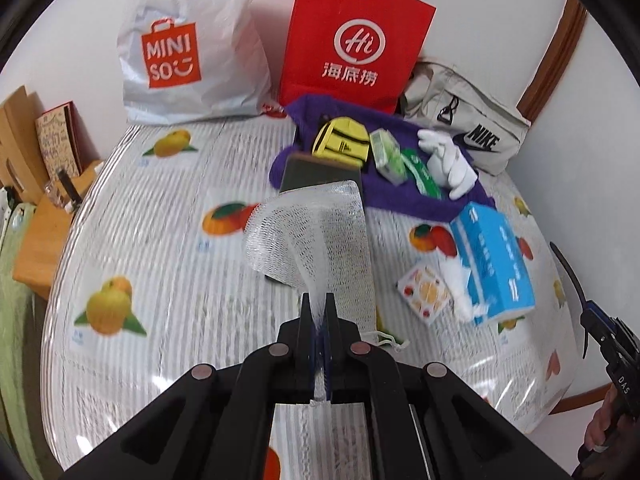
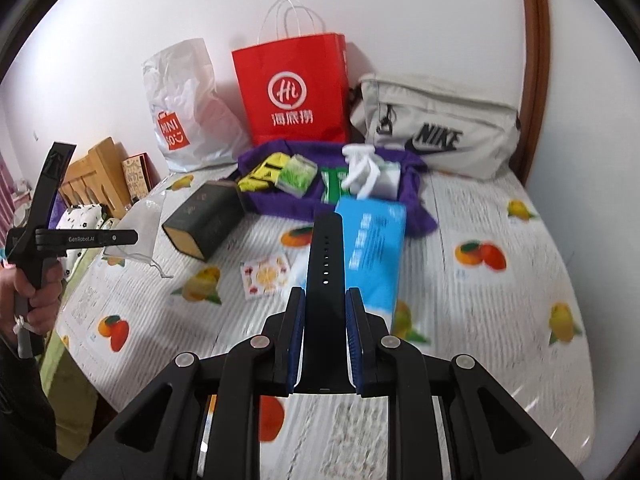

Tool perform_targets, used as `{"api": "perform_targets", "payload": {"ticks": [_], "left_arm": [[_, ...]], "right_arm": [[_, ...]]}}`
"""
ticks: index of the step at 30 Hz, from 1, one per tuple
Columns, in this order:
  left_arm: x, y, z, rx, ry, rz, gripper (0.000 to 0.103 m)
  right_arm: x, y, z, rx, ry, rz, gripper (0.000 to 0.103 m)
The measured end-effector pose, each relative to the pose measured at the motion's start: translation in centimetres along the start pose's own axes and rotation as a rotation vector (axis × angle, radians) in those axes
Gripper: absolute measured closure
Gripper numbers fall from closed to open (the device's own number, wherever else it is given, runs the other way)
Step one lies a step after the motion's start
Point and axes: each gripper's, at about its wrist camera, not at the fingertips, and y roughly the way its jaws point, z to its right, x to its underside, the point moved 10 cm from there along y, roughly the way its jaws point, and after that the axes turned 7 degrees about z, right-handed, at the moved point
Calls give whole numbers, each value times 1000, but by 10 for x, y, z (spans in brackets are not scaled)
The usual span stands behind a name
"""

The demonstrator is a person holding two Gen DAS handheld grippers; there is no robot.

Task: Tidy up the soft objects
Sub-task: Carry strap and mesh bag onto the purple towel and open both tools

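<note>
My left gripper [image 1: 319, 300] is shut on a white mesh drawstring bag [image 1: 320, 232], which stands up limp from the jaws above the fruit-print table cover. The right wrist view shows the same gripper [image 2: 136, 235] at the far left, raised in a person's hand [image 2: 36, 300], with the mesh bag [image 2: 150, 216] hanging from it. My right gripper [image 2: 325, 300] is shut on a dark watch strap [image 2: 325, 248] that points forward between the blue pads. Both are lifted off the table.
A purple cloth [image 2: 280, 204] at the back holds a yellow pouch [image 2: 262, 178], a green packet [image 2: 298, 174] and a white glove [image 2: 360, 172]. Near it lie a blue tissue box [image 2: 372, 252], a fruit-print packet [image 2: 264, 274] and a dark box [image 2: 204, 220]. A red paper bag [image 2: 292, 92], a white plastic bag [image 2: 184, 108] and a grey bag [image 2: 436, 128] line the wall.
</note>
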Motion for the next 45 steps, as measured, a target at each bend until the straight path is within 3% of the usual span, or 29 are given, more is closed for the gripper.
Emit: {"api": "perform_targets", "payload": {"ticks": [16, 24, 35, 45], "left_arm": [[-83, 48, 14, 7, 6, 0, 99], [-114, 95, 23, 43, -14, -42, 99], [-146, 148, 44, 69, 40, -78, 99], [-150, 186, 44, 70, 61, -127, 99]], "right_arm": [[-84, 76, 10, -48, -26, 45, 83], [-115, 132, 18, -73, -23, 44, 83], [-135, 205, 28, -60, -18, -15, 83], [-126, 255, 32, -51, -41, -107, 83]]}}
